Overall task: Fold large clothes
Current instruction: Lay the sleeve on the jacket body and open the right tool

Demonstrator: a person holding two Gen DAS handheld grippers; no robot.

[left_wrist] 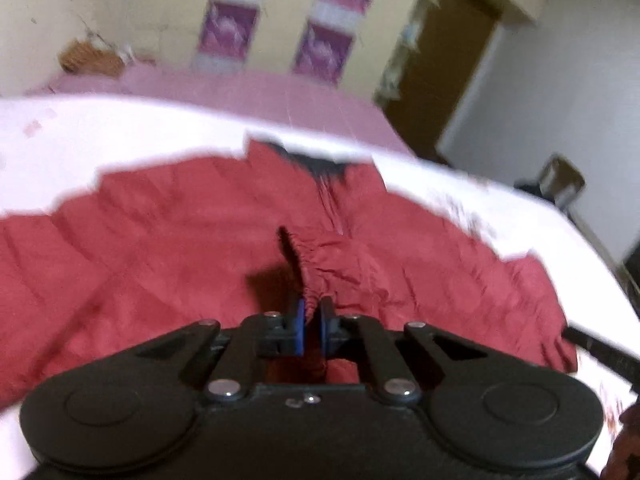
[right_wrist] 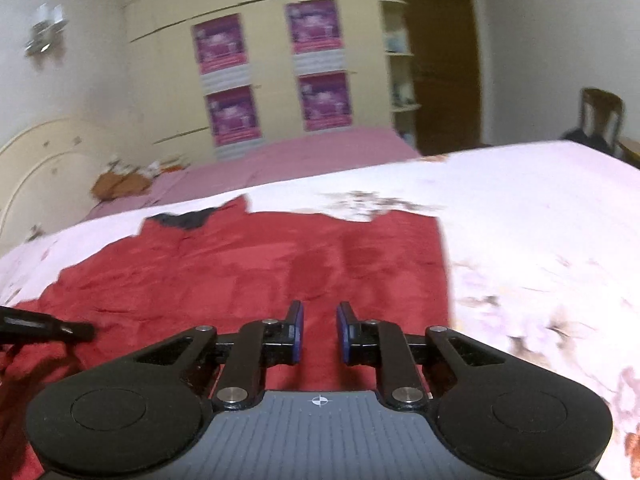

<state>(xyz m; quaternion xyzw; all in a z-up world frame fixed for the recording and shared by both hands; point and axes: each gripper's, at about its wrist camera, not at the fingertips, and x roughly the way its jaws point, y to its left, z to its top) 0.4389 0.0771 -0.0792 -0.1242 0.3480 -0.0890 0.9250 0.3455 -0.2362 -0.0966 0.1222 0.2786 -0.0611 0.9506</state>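
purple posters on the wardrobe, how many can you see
4, in two columns of two on the cream wardrobe beyond the bed: upper left, lower left, upper right, lower right. None appear hidden.

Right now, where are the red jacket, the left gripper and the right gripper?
red jacket (right_wrist: 240,264): right wrist view, flat body panel.
left gripper (left_wrist: 313,330): left wrist view, between pads pinching cuff.
right gripper (right_wrist: 319,332): right wrist view, open gap.
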